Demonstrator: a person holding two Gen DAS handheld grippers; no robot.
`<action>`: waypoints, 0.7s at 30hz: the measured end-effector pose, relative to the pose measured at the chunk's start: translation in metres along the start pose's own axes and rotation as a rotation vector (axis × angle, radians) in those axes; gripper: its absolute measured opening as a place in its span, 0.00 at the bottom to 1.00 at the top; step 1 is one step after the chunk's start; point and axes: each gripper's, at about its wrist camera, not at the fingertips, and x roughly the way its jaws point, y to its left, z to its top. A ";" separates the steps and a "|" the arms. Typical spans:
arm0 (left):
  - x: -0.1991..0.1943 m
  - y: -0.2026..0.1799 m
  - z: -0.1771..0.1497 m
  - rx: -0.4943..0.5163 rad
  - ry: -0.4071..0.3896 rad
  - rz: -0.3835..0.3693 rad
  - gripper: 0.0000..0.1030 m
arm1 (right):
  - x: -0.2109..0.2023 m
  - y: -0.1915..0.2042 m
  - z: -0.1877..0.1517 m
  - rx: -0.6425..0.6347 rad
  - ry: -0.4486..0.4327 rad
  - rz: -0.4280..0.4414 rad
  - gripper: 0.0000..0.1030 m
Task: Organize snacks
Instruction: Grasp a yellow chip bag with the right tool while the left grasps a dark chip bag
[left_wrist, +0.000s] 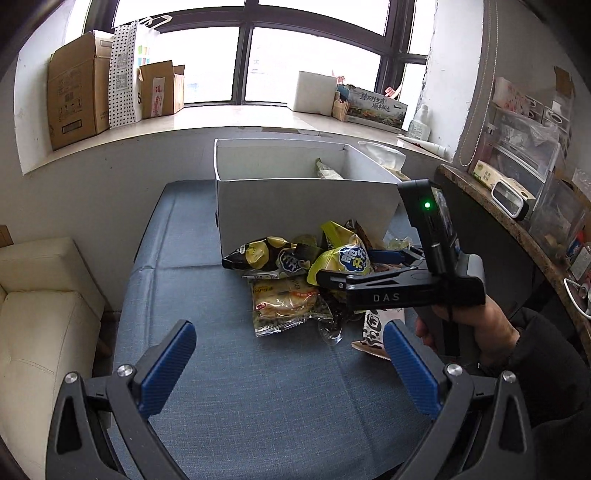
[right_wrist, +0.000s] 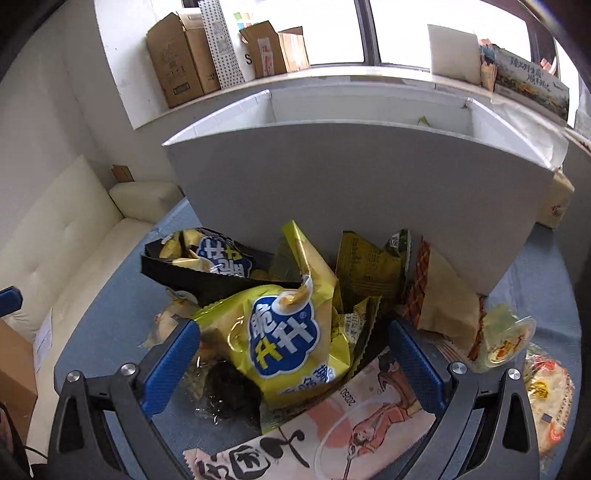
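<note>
Two tongs are in view, both spread open and gripping nothing: the left tongs (left_wrist: 290, 365) hover over bare blue tabletop (left_wrist: 229, 398) near the pile, while the right tongs (right_wrist: 295, 363) straddle one yellow chip bag (right_wrist: 291, 332). One black chip bag (right_wrist: 207, 262) lies to its far left. One white box (right_wrist: 351, 192) stands just beyond the heap, holding one green packet (left_wrist: 327, 170).

"DAS" marks the right tool (left_wrist: 354, 275); the yellow bag (right_wrist: 288, 339) reads "脆升升".
</note>
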 end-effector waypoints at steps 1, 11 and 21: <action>0.000 0.001 -0.001 -0.004 0.002 0.001 1.00 | 0.004 -0.003 0.000 0.019 0.001 0.038 1.00; 0.013 0.005 0.000 -0.024 0.020 0.009 1.00 | -0.019 -0.007 -0.012 0.045 -0.059 0.115 0.71; 0.086 0.008 0.032 0.014 0.103 -0.017 1.00 | -0.134 -0.018 -0.033 0.128 -0.306 0.132 0.71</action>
